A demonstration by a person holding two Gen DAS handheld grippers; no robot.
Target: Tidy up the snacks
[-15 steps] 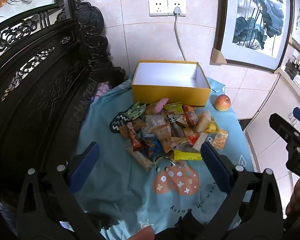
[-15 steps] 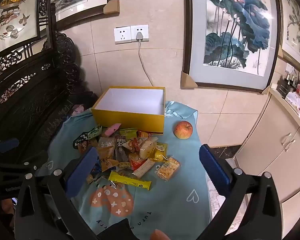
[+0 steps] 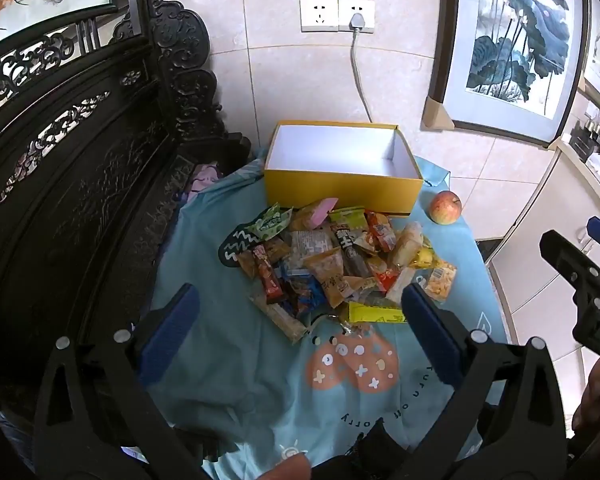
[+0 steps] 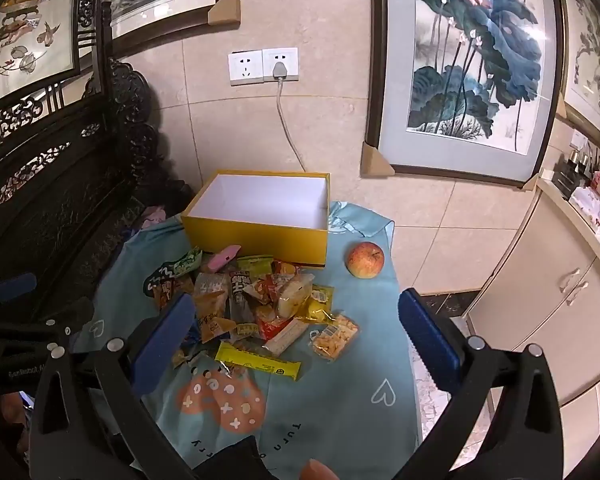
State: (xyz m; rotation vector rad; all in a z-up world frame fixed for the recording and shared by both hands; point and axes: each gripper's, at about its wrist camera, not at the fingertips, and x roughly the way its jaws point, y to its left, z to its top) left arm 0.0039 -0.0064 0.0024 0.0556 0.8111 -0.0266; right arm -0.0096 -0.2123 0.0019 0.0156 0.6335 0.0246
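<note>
I find both tools idle above the near edge of the teal cloth (image 3: 228, 364). My left gripper (image 3: 300, 330) has its fingers spread wide with nothing between the pads; my right gripper (image 4: 292, 332) likewise stands fully apart and empty. The pile of snack packets (image 3: 332, 264) lies at the cloth's middle, its far side touching the front wall of the yellow box (image 3: 340, 190). The box sits at the far edge, its white interior bare. A yellow bar (image 4: 258, 362) lies at the pile's near side. An apple (image 4: 365, 260) rests toward the far right corner, just beside the box, apart from it.
</note>
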